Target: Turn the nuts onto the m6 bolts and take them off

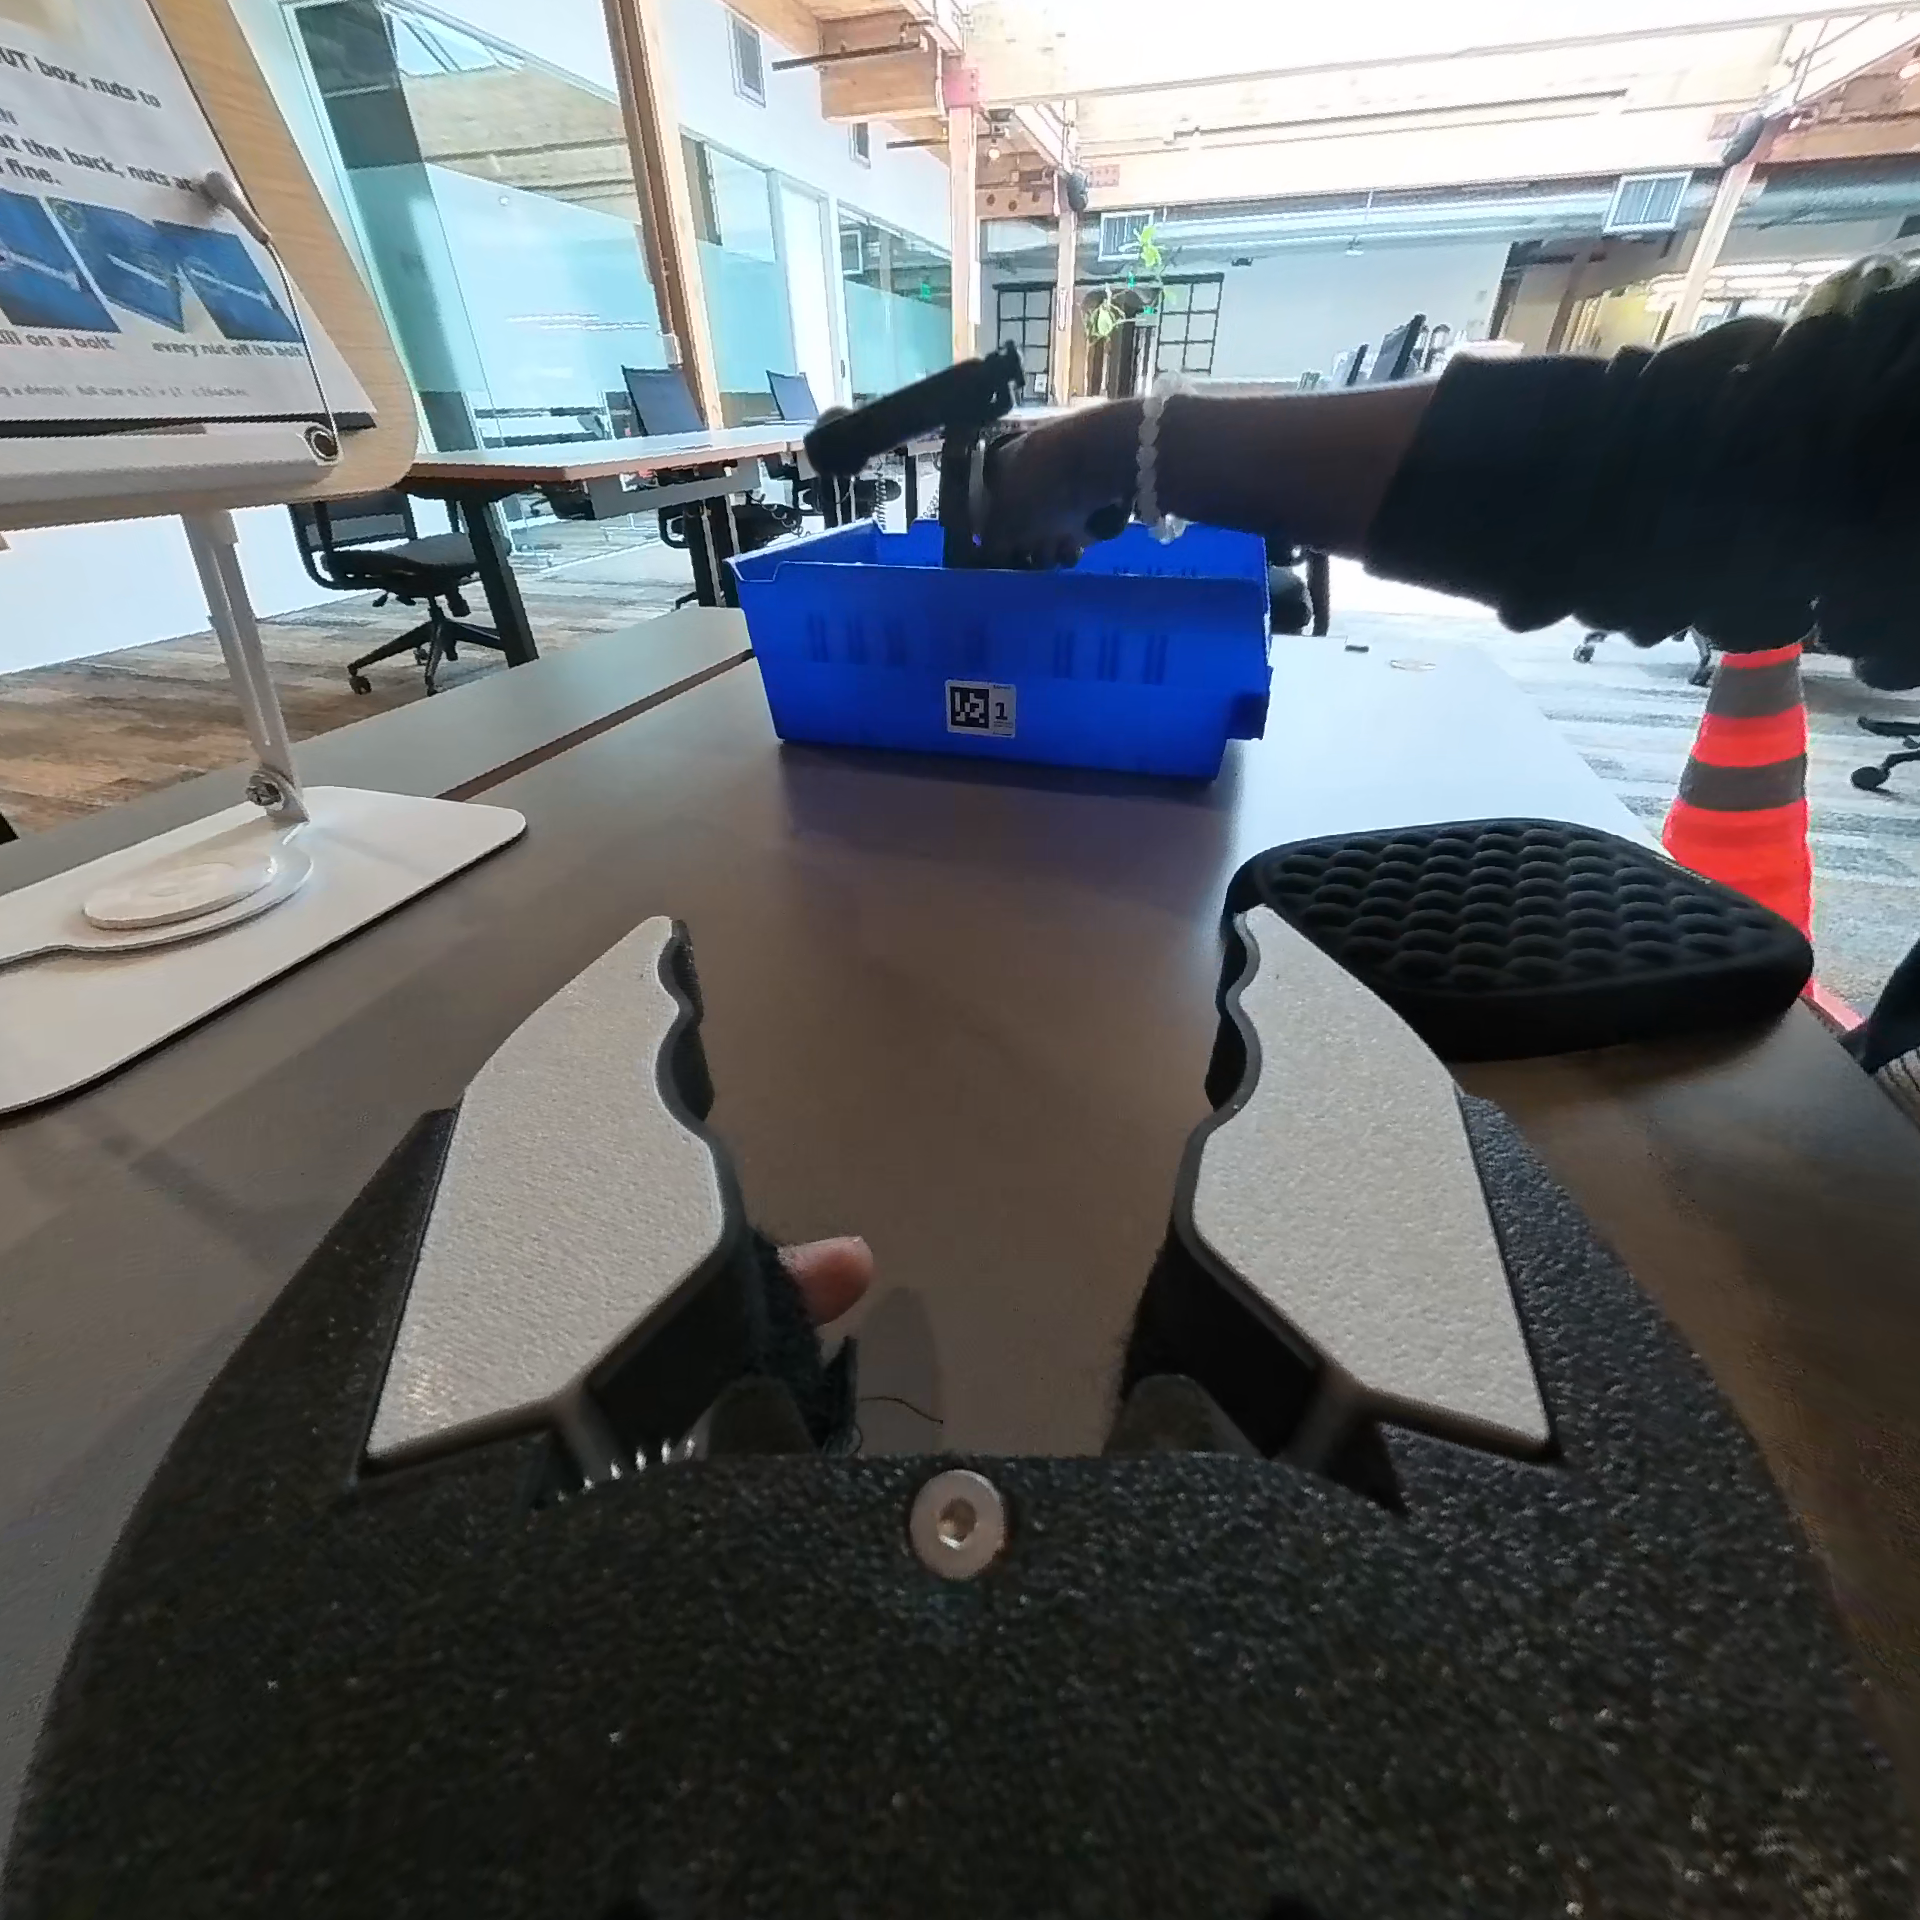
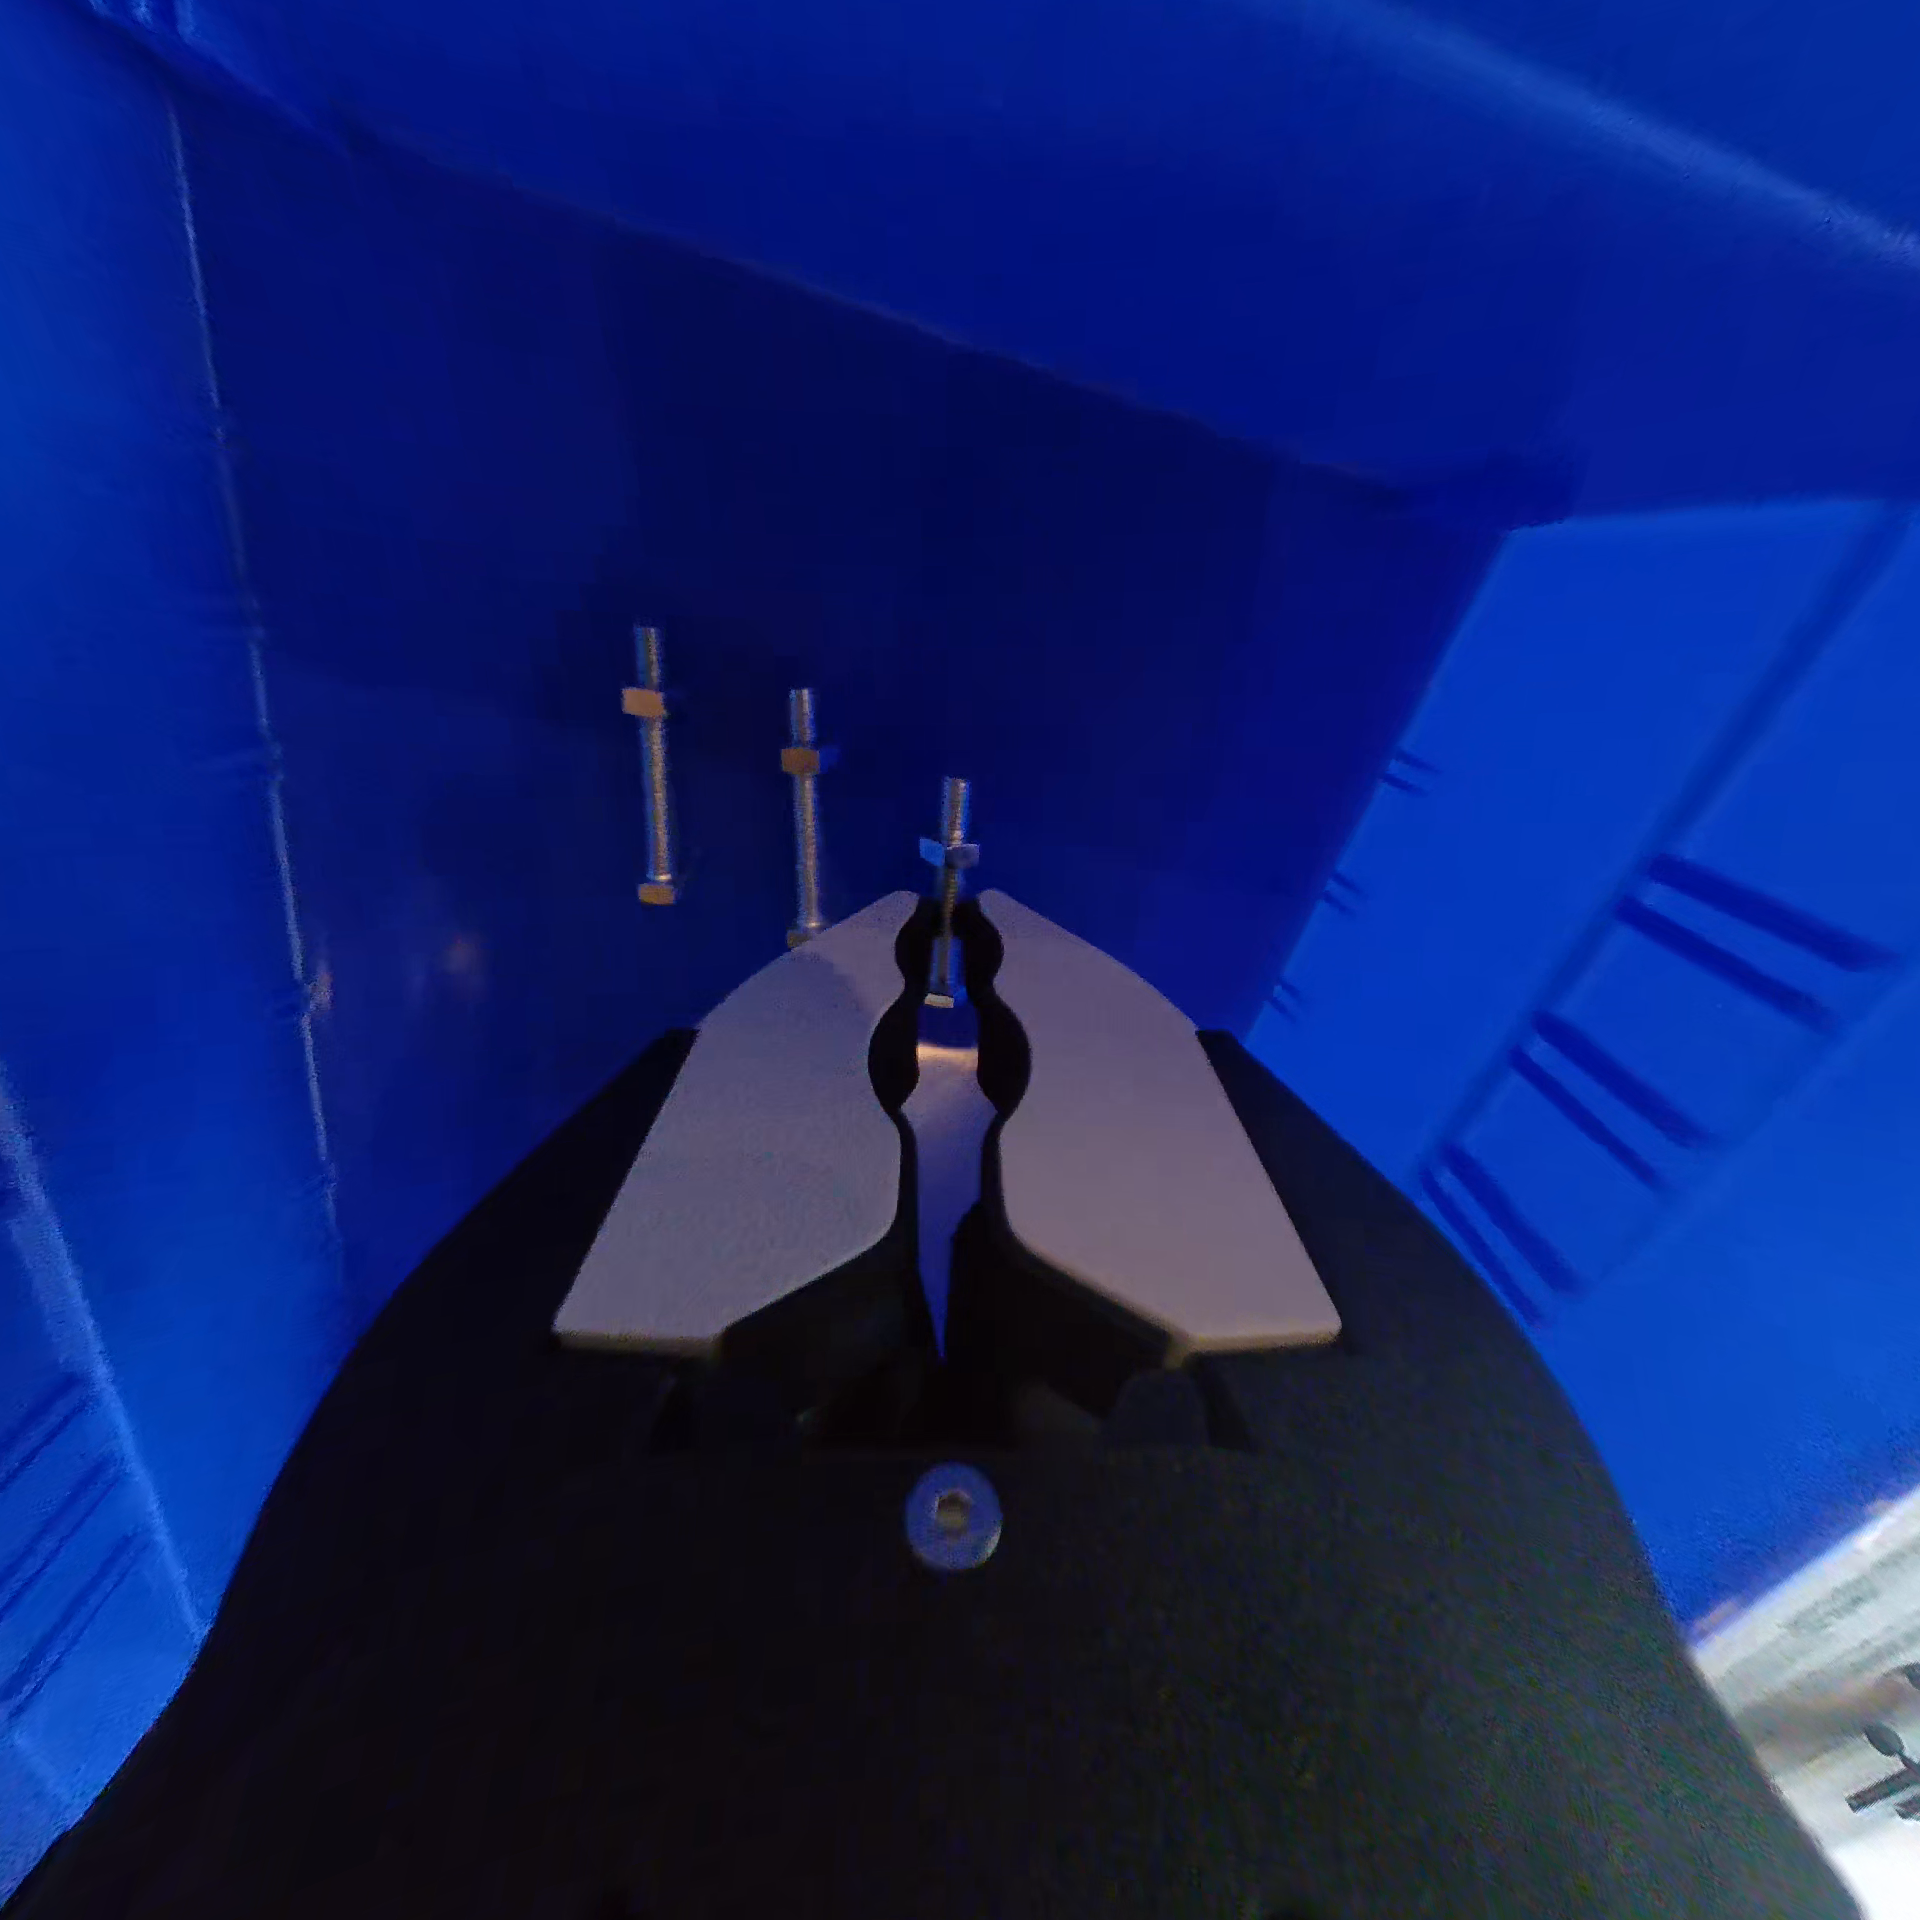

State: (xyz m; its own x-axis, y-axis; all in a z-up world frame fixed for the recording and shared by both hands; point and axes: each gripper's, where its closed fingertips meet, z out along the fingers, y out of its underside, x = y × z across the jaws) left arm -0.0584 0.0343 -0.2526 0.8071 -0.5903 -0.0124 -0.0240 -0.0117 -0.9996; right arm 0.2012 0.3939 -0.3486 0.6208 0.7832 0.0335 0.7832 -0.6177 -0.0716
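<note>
My right gripper (image 2: 948, 920) is inside the blue bin (image 2: 1558, 831), shut on the shank of a bolt (image 2: 954, 821) that carries a nut (image 2: 951, 854) just beyond the fingertips. Two more bolts with nuts on them, one at the left (image 2: 651, 769) and one nearer the middle (image 2: 802, 821), lie on the bin floor to its left. In the left wrist view the blue bin (image 1: 997, 665) stands on the dark table (image 1: 935, 987), and the right gripper (image 1: 966, 488) reaches down into it, fingers hidden. My left gripper (image 1: 956, 935) is wide open and empty over the table, short of the bin.
A white stand (image 1: 239, 862) with an instruction sheet is at the left. A black mesh pad (image 1: 1517, 925) lies at the table's right edge beside my left gripper. An orange cone (image 1: 1745, 790) stands on the floor beyond. A sleeved arm (image 1: 1610, 488) crosses over the bin. Tip to tip, the grippers are about 45 cm apart.
</note>
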